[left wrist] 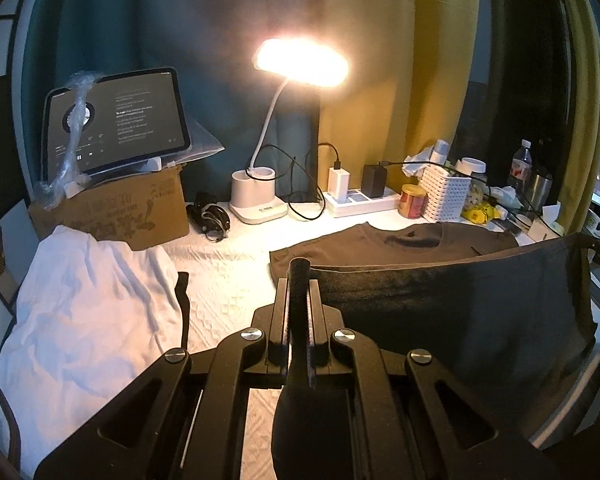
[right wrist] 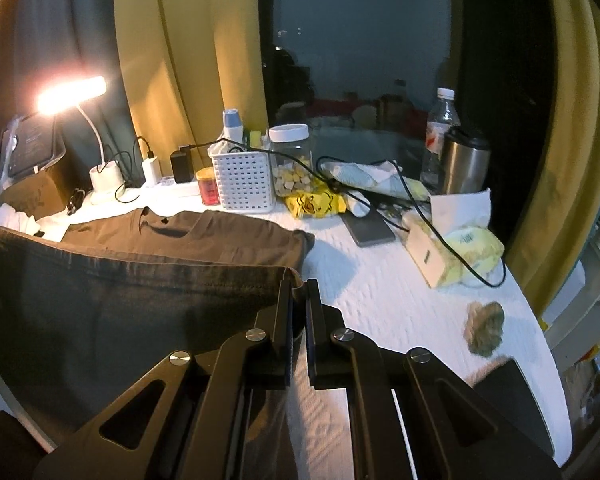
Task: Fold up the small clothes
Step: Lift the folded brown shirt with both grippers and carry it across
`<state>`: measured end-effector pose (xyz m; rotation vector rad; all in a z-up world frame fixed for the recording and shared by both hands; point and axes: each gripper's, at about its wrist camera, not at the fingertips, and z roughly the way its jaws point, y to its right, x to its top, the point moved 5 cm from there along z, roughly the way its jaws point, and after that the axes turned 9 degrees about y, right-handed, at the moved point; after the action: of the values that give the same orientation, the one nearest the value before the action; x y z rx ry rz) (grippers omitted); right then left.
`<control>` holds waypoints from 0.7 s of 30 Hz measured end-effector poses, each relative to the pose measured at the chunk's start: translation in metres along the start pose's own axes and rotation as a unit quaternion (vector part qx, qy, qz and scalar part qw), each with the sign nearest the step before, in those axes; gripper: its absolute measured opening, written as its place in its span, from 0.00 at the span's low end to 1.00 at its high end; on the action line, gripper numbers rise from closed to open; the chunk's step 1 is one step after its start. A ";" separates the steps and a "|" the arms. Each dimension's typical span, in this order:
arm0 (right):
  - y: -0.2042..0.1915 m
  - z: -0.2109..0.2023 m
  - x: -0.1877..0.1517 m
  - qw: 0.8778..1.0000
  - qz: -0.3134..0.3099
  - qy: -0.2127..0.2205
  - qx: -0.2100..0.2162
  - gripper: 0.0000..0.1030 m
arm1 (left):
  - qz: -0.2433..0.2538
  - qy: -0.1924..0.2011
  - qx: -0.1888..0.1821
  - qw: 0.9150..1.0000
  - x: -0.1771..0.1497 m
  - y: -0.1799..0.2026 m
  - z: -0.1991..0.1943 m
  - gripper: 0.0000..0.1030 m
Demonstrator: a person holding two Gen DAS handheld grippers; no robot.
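A dark grey T-shirt (left wrist: 400, 244) lies on the white tablecloth with its collar toward the back. Its lower half is lifted and stretched between both grippers. My left gripper (left wrist: 299, 276) is shut on one bottom corner of the shirt. My right gripper (right wrist: 299, 284) is shut on the other bottom corner. The raised hem (right wrist: 140, 268) hangs as a taut sheet above the flat part of the shirt (right wrist: 204, 232). A crumpled white garment (left wrist: 88, 312) lies at the left.
A lit desk lamp (left wrist: 300, 64), a tablet on a cardboard box (left wrist: 116, 208), a power strip (left wrist: 360, 200), a white basket (right wrist: 244, 180), a jar (right wrist: 292, 160), bottles, a steel tumbler (right wrist: 464, 160), cables, a tissue box (right wrist: 432, 248) and a phone (right wrist: 370, 230) line the back. A small grey-green wad (right wrist: 486, 326) lies at the right.
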<state>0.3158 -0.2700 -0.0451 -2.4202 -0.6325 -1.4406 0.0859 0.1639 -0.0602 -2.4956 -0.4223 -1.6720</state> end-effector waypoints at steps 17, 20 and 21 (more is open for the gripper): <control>0.002 0.063 0.035 1.000 -0.001 0.008 0.005 0.06 | 0.026 -0.002 -0.001 1.000 0.026 -0.009 0.056 0.05; 0.002 0.074 0.040 1.000 -0.006 0.007 0.006 0.06 | 0.030 -0.004 -0.001 1.000 0.031 -0.011 0.068 0.05; 0.003 0.078 0.041 1.000 -0.007 0.007 0.006 0.06 | 0.030 -0.005 -0.001 1.000 0.032 -0.012 0.072 0.05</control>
<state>0.3943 -0.2291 -0.0461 -2.3996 -0.6536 -1.4545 0.1581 0.1982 -0.0598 -2.4924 -0.3418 -1.6400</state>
